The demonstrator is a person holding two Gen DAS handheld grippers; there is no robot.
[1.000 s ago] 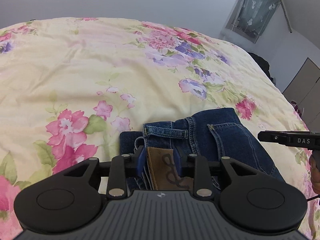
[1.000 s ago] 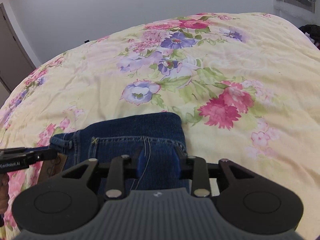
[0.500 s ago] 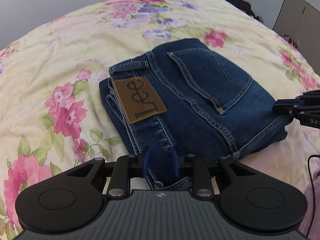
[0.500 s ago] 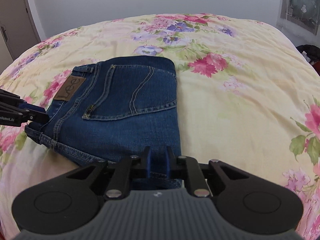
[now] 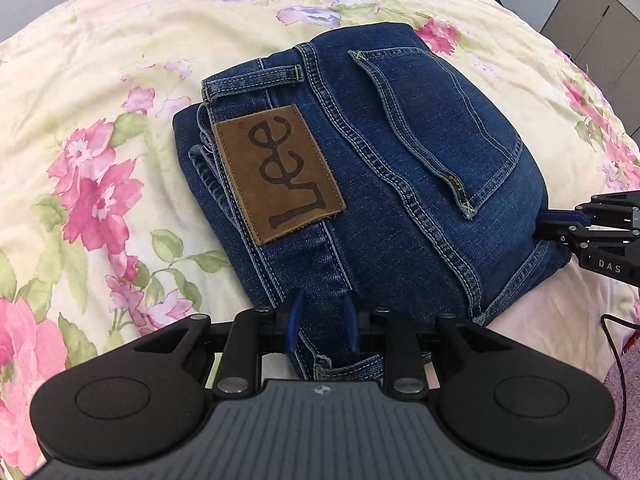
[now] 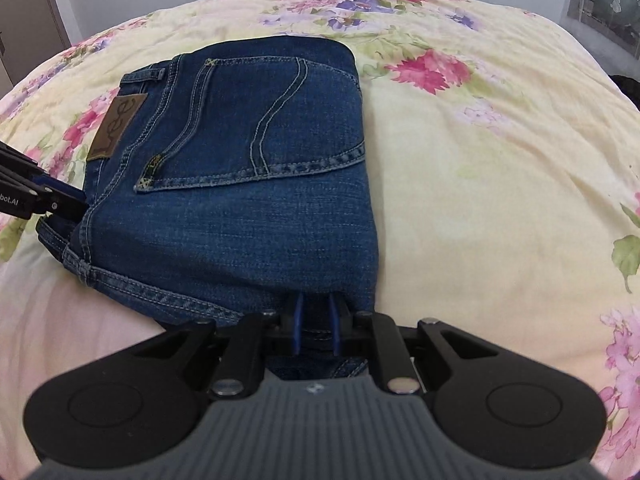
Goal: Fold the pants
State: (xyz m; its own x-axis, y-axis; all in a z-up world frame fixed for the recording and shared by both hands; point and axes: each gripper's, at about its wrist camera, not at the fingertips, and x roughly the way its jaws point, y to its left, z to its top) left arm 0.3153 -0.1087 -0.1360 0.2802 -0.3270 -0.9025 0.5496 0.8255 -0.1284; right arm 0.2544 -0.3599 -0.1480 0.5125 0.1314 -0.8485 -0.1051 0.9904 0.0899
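Folded blue jeans (image 5: 400, 160) lie flat on a floral bedspread (image 5: 120, 80), back pocket and brown Lee patch (image 5: 280, 172) facing up. My left gripper (image 5: 323, 322) sits at the near end of the waistband side, jaws partly closed with a strip of denim pinched between them. In the right wrist view the jeans (image 6: 240, 200) fill the middle. My right gripper (image 6: 316, 320) is at their near edge beside the fold, jaws narrow, with a thin bit of denim between the pads. Each gripper shows in the other's view: right gripper (image 5: 550, 226), left gripper (image 6: 76, 200).
The bedspread (image 6: 500, 160) stretches wide around the jeans, with a pale pink sheet (image 6: 60, 340) at the near side. Grey cabinet doors (image 5: 600, 40) stand past the bed's far right. A thin cable (image 5: 616, 360) hangs by a purple fuzzy cloth (image 5: 628, 400).
Both grippers drew back from the far part of the jeans to the near edge. The jeans now lie flat with patch and pocket fully showing. The right jaws narrowed.
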